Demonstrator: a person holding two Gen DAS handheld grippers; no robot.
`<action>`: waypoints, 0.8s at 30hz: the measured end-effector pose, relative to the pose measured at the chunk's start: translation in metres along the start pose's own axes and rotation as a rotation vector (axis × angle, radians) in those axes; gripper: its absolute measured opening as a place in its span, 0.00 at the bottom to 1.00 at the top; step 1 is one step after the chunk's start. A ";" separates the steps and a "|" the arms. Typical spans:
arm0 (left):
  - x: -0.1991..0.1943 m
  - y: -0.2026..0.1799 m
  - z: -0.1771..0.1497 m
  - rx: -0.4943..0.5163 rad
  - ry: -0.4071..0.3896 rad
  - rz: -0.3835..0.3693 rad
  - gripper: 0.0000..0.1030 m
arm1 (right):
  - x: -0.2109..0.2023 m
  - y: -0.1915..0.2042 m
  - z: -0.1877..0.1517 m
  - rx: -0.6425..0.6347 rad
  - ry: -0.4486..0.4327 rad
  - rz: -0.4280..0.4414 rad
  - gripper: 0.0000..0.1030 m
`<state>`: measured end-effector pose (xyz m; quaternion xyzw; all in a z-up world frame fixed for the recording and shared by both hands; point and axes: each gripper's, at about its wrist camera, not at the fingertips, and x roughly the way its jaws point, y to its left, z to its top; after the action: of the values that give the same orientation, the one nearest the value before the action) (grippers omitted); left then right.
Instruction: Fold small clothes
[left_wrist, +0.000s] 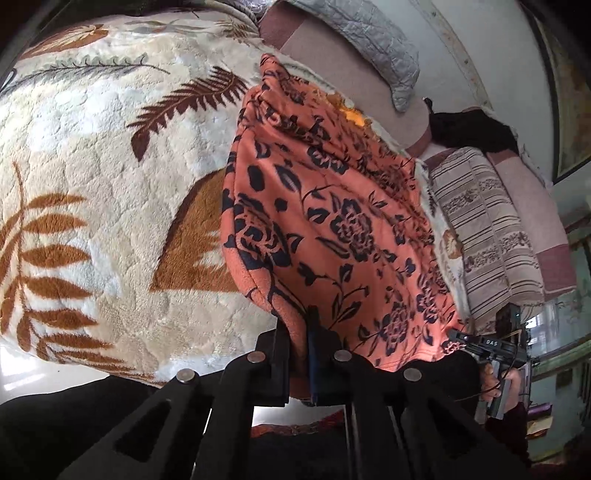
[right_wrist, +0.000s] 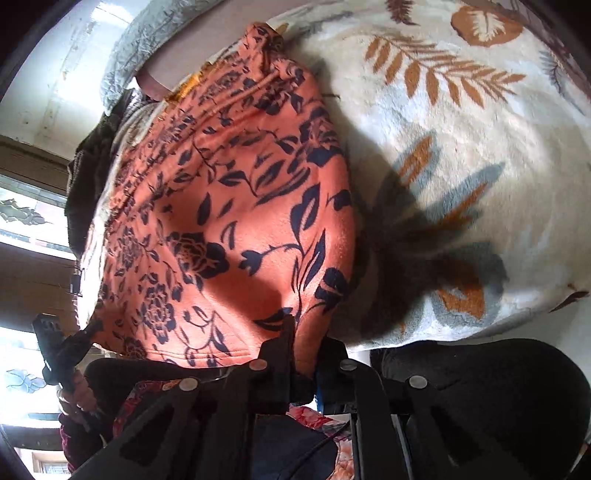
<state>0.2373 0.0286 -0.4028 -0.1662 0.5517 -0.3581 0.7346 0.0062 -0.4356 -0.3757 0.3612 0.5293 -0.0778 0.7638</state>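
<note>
An orange fleece garment (left_wrist: 325, 206) with dark blue flowers lies stretched over a cream leaf-patterned blanket (left_wrist: 92, 147). My left gripper (left_wrist: 298, 332) is shut on its near left corner, with cloth pinched between the black fingers. In the right wrist view the same garment (right_wrist: 221, 206) fills the middle, and my right gripper (right_wrist: 308, 339) is shut on its near right corner. Each view catches the other gripper at the garment's opposite near corner: the right gripper (left_wrist: 458, 338) and the left gripper (right_wrist: 92, 328). The near hem hangs lifted between the two.
The cream blanket (right_wrist: 461, 147) covers a bed. Grey quilted pillow (left_wrist: 369, 40), striped folded bedding (left_wrist: 487, 229) and a dark cloth (left_wrist: 469, 129) lie along the far side by the wall. A person's hand (right_wrist: 74, 402) holds the left gripper. A window (right_wrist: 22, 218) is at left.
</note>
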 end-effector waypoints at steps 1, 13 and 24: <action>-0.009 -0.003 0.007 -0.006 -0.021 -0.028 0.07 | -0.010 0.001 0.004 -0.002 -0.024 0.023 0.08; -0.051 -0.050 0.178 0.031 -0.180 -0.113 0.07 | -0.081 0.043 0.154 0.034 -0.264 0.131 0.08; 0.095 0.016 0.318 -0.137 -0.073 0.011 0.07 | 0.045 0.030 0.337 0.242 -0.305 0.134 0.08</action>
<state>0.5509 -0.0762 -0.3720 -0.2260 0.5485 -0.3094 0.7431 0.2941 -0.6153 -0.3398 0.4687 0.3691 -0.1434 0.7897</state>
